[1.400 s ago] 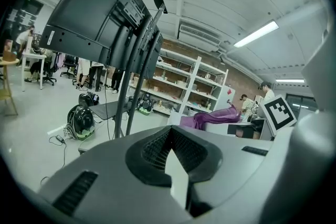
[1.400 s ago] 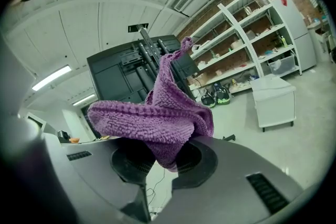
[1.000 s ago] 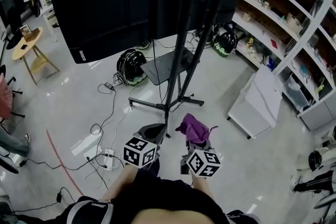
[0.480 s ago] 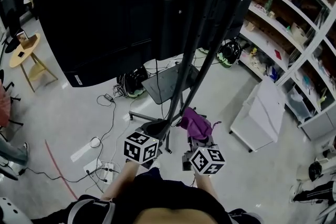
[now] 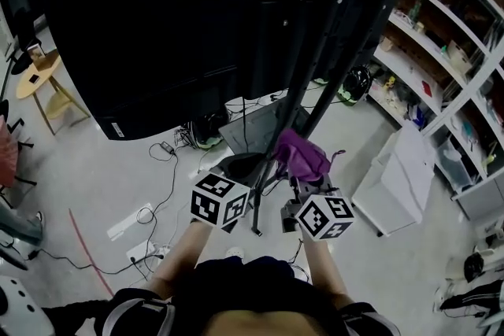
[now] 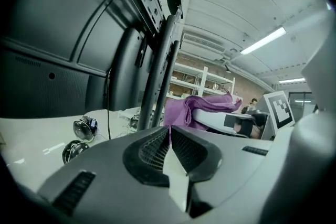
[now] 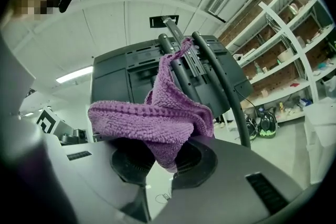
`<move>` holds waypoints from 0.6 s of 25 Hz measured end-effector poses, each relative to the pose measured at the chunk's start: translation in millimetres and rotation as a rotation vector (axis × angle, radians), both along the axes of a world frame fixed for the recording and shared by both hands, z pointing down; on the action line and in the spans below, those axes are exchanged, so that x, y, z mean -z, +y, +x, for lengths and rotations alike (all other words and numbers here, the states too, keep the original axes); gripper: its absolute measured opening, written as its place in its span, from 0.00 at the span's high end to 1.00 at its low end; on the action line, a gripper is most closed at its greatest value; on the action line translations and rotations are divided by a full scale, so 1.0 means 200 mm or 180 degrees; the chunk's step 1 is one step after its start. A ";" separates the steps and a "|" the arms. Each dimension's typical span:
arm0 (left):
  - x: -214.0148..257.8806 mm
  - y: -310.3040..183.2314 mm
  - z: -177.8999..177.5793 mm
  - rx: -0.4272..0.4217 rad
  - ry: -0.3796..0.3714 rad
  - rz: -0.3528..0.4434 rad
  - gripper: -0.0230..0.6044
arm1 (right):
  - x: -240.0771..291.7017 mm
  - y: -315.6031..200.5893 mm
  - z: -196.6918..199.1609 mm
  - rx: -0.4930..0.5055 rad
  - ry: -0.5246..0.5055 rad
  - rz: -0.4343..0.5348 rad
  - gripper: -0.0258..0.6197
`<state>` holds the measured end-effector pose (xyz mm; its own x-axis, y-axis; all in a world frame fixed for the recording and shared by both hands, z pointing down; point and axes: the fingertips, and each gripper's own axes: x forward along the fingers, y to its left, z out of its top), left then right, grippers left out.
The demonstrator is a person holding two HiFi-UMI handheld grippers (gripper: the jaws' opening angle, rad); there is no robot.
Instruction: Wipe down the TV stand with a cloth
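Since a second ago both grippers have risen and gone forward, and the TV (image 5: 142,27) and its stand (image 5: 309,94) take up more of the head view. Item: cloth (image 5: 301,156), purple, knitted or terry weave, bunched. Location: pinched in the right gripper (image 5: 303,186), held in the air just beside the stand's slanted poles; whether it touches them cannot be told. Handling, by judgement: light, soft and limp, not fragile, unlikely to slip from ribbed pads. It drapes and folds over itself, so a grip on a gathered fold, as now, leaves a loose wad in front to press on a surface. Too small a pinch could let it pull free when dragged along a pole. Right gripper view: the fingers (image 7: 194,160) are closed on a lower fold of the cloth (image 7: 157,123), most of which stands above and ahead of them, with a tail pointing up at the poles (image 7: 239,107). Left gripper (image 5: 239,167): fingers (image 6: 152,147) pressed together at the tips, nothing between them, aimed at the same poles (image 6: 160,76) with the cloth (image 6: 199,107) off to its right. Pose: both forearms are raised from the body, the grippers side by side, close but apart, and tilted up at the stand behind the TV. Wiping not yet begun, by the look of it.
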<state>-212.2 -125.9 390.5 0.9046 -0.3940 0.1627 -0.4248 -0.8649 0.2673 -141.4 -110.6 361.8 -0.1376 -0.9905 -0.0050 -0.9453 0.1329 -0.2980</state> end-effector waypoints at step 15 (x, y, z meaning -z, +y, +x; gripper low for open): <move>0.70 -0.26 0.02 0.0303 0.0223 0.0646 0.95 | 0.84 -0.37 -0.05 0.0665 0.0263 0.0821 0.86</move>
<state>-208.9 -178.5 250.4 0.8682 -0.4962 0.0094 -0.4934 -0.8609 0.1237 -151.9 -185.0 194.6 -0.3479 -0.9084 -0.2320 -0.9092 0.3872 -0.1528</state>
